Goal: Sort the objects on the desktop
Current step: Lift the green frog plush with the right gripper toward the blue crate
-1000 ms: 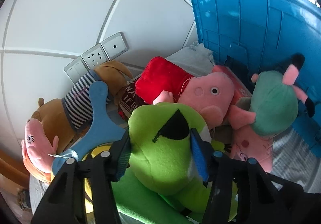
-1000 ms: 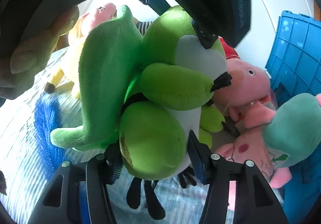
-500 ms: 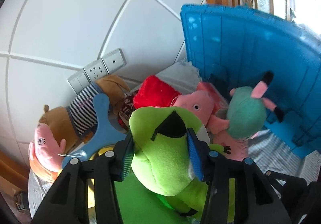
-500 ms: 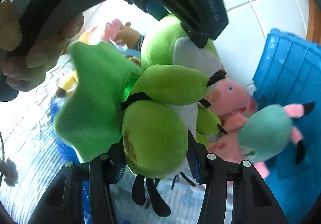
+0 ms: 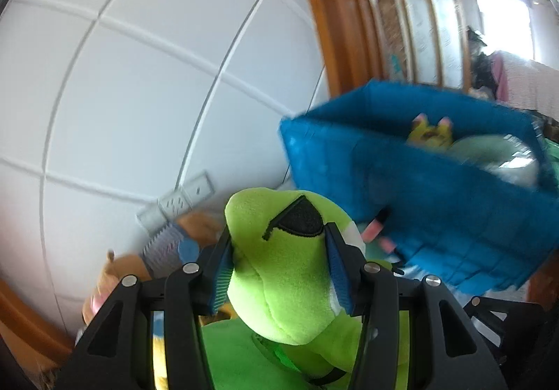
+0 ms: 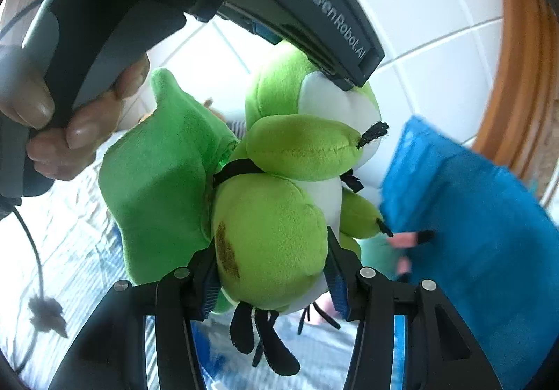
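Left wrist view: the green plush [image 5: 290, 271], clamped by left claw [image 5: 279, 271] and right claw [image 6: 272, 271], has risen (both gripping), nearing the blue bin [image 5: 436, 215] at right.

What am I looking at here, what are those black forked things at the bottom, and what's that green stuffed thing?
No robot here: a person holds a two-fingered grabber in each hand, each with a camera looking along its jaws. One picture comes from the left gripper, the other from the right gripper. Both are clamped on one green plush toy, left on its head, right on its lower body. A hand grips the left tool. Beside it stands a blue crate with other soft toys inside.
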`<action>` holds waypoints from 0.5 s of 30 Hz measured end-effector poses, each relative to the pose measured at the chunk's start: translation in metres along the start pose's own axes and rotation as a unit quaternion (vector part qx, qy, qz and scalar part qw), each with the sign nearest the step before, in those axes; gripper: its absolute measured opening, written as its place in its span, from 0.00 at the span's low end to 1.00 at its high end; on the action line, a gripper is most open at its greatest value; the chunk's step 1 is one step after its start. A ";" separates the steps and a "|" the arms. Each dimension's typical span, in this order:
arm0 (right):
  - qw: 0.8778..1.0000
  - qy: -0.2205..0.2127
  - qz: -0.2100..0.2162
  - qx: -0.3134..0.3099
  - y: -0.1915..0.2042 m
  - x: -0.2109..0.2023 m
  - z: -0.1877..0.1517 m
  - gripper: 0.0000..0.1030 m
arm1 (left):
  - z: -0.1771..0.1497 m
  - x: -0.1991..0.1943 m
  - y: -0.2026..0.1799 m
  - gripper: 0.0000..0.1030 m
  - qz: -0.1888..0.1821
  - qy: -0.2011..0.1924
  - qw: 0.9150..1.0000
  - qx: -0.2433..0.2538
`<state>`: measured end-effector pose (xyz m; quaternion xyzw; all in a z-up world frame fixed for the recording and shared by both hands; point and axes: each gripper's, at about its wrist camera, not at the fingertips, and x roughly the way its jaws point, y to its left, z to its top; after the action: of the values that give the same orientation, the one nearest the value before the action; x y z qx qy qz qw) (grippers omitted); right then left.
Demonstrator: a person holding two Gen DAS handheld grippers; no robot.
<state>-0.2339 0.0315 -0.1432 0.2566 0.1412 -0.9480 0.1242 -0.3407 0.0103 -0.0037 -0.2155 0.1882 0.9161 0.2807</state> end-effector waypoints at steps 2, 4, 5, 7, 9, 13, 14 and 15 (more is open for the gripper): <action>1.000 -0.007 -0.014 0.015 -0.010 -0.025 0.012 0.48 | 0.017 -0.014 -0.010 0.47 -0.009 -0.017 1.000 0.012; 0.999 -0.011 -0.027 0.027 -0.019 -0.051 0.023 0.48 | 0.039 -0.030 -0.023 0.47 -0.021 -0.039 0.999 0.028; 0.999 -0.012 -0.034 0.030 -0.025 -0.063 0.028 0.48 | 0.049 -0.035 -0.029 0.47 -0.025 -0.047 0.998 0.032; 0.998 -0.014 -0.050 0.037 -0.037 -0.078 0.043 0.48 | 0.072 -0.045 -0.039 0.47 -0.034 -0.064 0.997 0.037; 0.997 -0.018 -0.063 0.044 -0.052 -0.096 0.058 0.48 | 0.097 -0.051 -0.050 0.47 -0.041 -0.078 0.995 0.040; 0.995 -0.014 -0.088 0.045 -0.099 -0.118 0.092 0.48 | 0.145 -0.054 -0.073 0.47 -0.055 -0.102 0.992 0.046; 0.994 -0.013 -0.094 0.045 -0.109 -0.126 0.099 0.48 | 0.157 -0.054 -0.079 0.47 -0.059 -0.107 0.991 0.046; 0.994 -0.012 -0.100 0.043 -0.120 -0.131 0.103 0.48 | 0.167 -0.048 -0.085 0.47 -0.062 -0.108 0.991 0.043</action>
<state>-0.2078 0.1305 0.0353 0.2353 0.1242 -0.9638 0.0194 -0.3026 0.1327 0.1408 -0.1139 0.1824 0.9060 0.3645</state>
